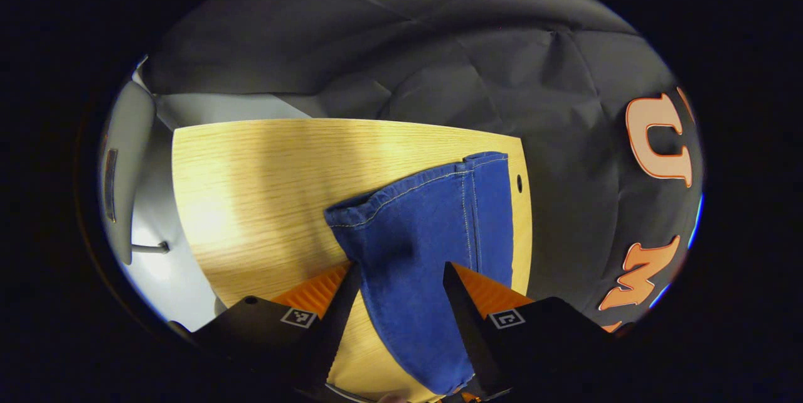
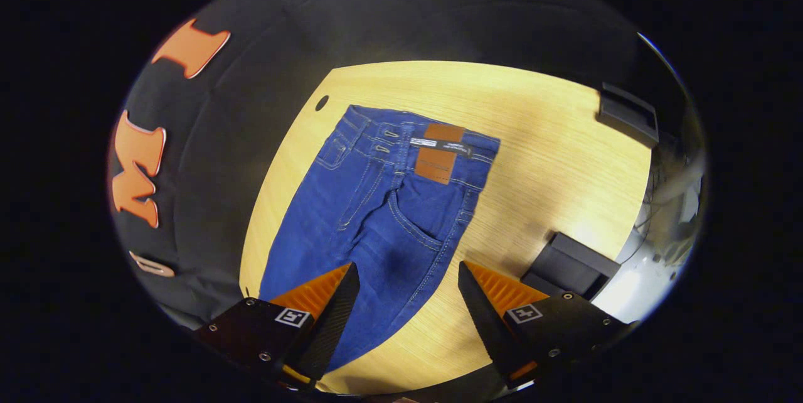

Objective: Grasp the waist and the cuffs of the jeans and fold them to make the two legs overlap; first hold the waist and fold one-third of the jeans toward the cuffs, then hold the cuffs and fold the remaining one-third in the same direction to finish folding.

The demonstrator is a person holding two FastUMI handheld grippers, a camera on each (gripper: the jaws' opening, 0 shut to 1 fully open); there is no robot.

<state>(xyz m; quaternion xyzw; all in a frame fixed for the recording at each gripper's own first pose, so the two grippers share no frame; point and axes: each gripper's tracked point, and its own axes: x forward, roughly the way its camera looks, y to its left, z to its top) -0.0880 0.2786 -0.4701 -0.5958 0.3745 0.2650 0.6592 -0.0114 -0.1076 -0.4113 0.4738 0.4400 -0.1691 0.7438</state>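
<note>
Blue jeans lie flat on a light wooden table point(image 1: 251, 189). In the left gripper view the leg end with its stitched cuffs point(image 1: 414, 196) stretches away from me, one leg lying over the other. My left gripper point(image 1: 401, 274) hovers open above the leg, a finger on either side of the cloth. In the right gripper view the waist point(image 2: 417, 139) with a brown leather patch point(image 2: 439, 153) lies at the far end and the seat and pockets run toward me. My right gripper point(image 2: 408, 277) is open above the thigh area of the jeans point(image 2: 370, 221), holding nothing.
The table point(image 2: 552, 158) has a small round hole point(image 2: 322, 102) near the waist and another hole point(image 1: 519, 183) near the cuffs. Two black blocks point(image 2: 568, 265) point(image 2: 627, 111) sit at the table's edge in the right gripper view. Black cloth wall stands behind; pale floor lies beyond the table edges.
</note>
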